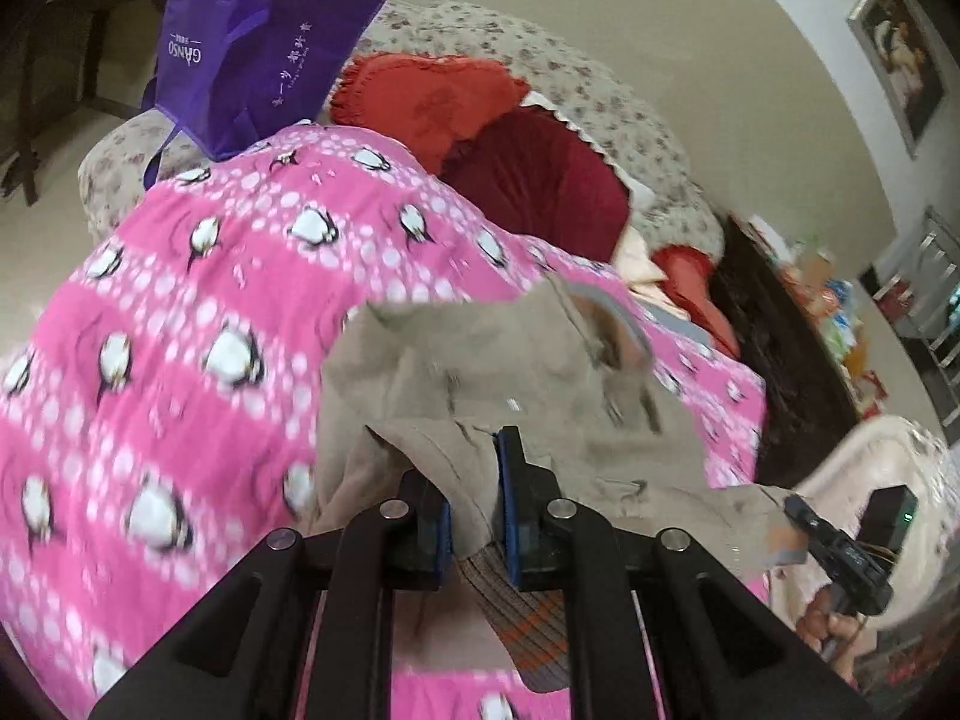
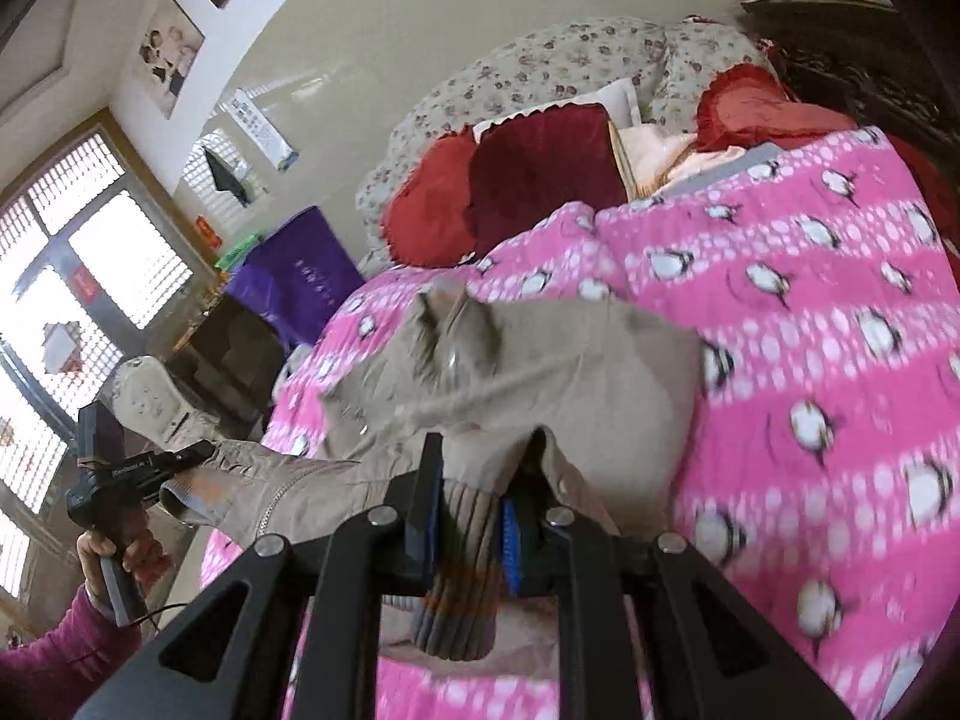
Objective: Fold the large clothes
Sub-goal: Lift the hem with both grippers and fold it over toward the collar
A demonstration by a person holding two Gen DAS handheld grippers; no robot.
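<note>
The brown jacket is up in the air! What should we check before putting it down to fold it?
1. Left gripper clamped on the jacket: ok, cloth is pinched between its blue pads.
2. Right gripper clamped on the ribbed hem: ok, the hem fills the jaws.
3. Jacket stretched between both grippers: ok, it spans from one to the other.
4. Landing spot on the pink penguin blanket: ok, the near part is bare.
5. Purple bag and red cushions out of the way: ok, they sit at the far end.
6. Sleeves lying straight: cannot tell, the cloth is bunched and blurred.
</note>
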